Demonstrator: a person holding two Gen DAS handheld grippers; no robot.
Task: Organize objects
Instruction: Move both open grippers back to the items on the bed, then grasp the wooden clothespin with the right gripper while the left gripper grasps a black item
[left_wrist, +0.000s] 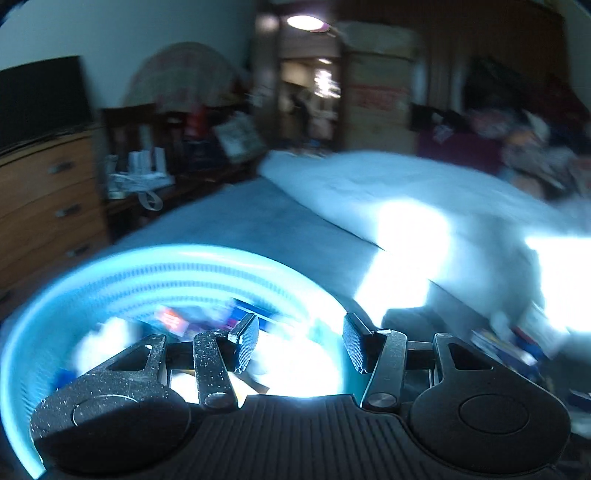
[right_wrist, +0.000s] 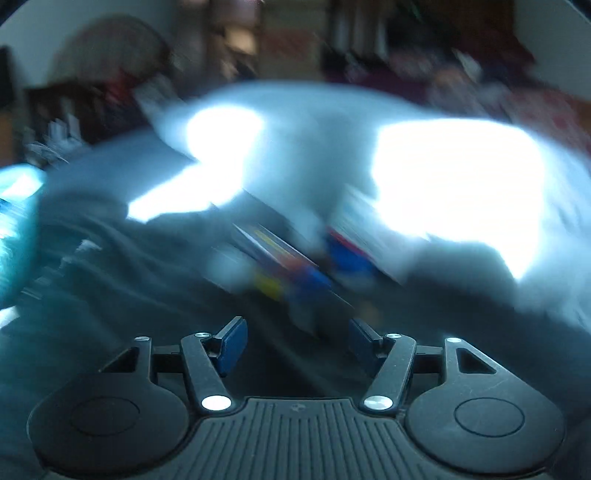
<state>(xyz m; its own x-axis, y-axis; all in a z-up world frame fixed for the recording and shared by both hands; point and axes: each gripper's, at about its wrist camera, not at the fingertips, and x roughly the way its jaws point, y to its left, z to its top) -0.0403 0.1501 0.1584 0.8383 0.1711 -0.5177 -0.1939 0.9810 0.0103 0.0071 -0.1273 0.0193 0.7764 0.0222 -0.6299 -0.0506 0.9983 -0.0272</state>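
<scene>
My right fingers (right_wrist: 297, 345) stood apart and empty over the blurred packets (right_wrist: 291, 266) mid-frame on the bed (right_wrist: 110, 295), my left fingers (left_wrist: 300, 343) likewise over the lower-left basket (left_wrist: 155, 273), so a hurried grab risked missing.

Both views are dim with a cold blue cast. Your left wrist view has a ceiling lamp (left_wrist: 304, 22) glowing at top centre, and blown-out white patches on the bed (left_wrist: 406, 229) at right. The blue basket (left_wrist: 110, 273) rim smears at lower left, its contents unreadable. Right wrist view is worse: heavy motion blur everywhere, two big glare patches mid-frame, coloured items (right_wrist: 295, 266) at centre just streaks. Fisheye bends the edges, corners go black. Only the claw hardware is sharp.
</scene>
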